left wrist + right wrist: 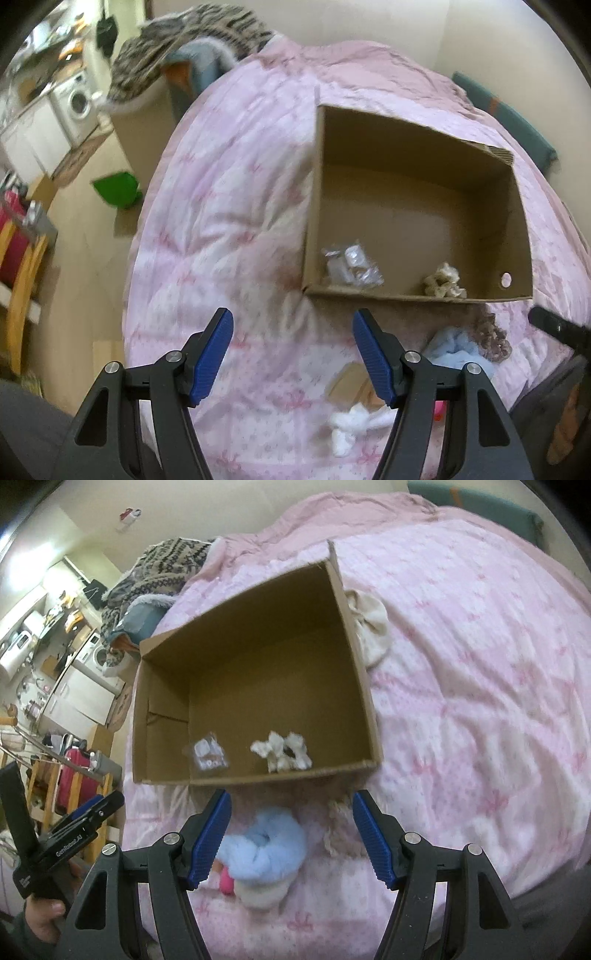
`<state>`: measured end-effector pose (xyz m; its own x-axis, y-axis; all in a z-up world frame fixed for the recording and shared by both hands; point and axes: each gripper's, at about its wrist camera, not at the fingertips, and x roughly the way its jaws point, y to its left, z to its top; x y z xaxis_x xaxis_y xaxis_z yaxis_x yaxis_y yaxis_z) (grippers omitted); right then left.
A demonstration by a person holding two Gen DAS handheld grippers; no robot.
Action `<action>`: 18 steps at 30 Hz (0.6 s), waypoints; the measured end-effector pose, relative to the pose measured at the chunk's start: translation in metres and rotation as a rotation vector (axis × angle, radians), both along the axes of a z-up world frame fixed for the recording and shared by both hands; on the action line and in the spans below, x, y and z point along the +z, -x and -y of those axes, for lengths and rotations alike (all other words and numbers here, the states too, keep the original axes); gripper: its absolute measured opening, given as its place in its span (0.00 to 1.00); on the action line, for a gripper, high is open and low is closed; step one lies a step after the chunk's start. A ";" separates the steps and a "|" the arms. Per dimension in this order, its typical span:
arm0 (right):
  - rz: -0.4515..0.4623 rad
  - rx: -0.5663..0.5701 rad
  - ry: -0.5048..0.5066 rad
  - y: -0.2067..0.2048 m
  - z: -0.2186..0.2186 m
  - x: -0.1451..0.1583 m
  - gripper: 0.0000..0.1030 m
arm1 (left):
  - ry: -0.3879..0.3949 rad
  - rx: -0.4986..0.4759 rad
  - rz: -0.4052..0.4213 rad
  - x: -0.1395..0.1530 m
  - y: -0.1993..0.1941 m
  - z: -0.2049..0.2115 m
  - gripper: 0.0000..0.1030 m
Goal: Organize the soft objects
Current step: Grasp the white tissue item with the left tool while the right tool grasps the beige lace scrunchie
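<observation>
An open cardboard box (517, 206) (364, 686) sits on the pink quilt. Inside lie a cream scrunchie (445, 282) (282, 755) and a clear plastic packet (351, 266) (210, 755). In front of the box lie a fluffy blue scrunchie (264, 847) (456, 349), a brownish scrunchie (493, 334) (340, 829), a cream one (264, 893), a pink item (226, 882), a white scrunchie (356, 424) and a tan packet (347, 382). My left gripper (293, 356) is open and empty above the quilt. My right gripper (291, 836) is open and empty over the blue scrunchie.
A cream fabric piece (373, 627) lies beside the box's right wall. A patterned knit blanket (192, 44) (159, 572) is heaped at the bed's far end. The floor at left holds a green dustpan (116, 190), a wooden chair (22, 280) and a washing machine (77, 103).
</observation>
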<state>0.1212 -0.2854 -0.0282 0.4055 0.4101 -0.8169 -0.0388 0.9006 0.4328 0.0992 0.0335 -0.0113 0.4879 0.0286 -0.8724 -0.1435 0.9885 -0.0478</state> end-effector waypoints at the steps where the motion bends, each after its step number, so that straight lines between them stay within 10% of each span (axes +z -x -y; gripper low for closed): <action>1: -0.018 -0.003 0.001 0.004 0.001 -0.004 0.70 | 0.010 0.016 -0.013 -0.002 0.001 -0.003 0.63; 15: -0.109 -0.029 0.030 0.007 -0.002 -0.021 0.70 | 0.120 0.008 -0.237 -0.055 -0.003 0.004 0.61; 18: -0.117 -0.037 0.027 0.005 -0.002 -0.022 0.70 | 0.163 -0.031 -0.281 -0.069 -0.010 0.017 0.48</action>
<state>0.1161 -0.2838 -0.0506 0.3210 0.3740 -0.8701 0.0438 0.9119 0.4081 0.1088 0.0166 -0.0801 0.2262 -0.1337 -0.9649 -0.1430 0.9752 -0.1687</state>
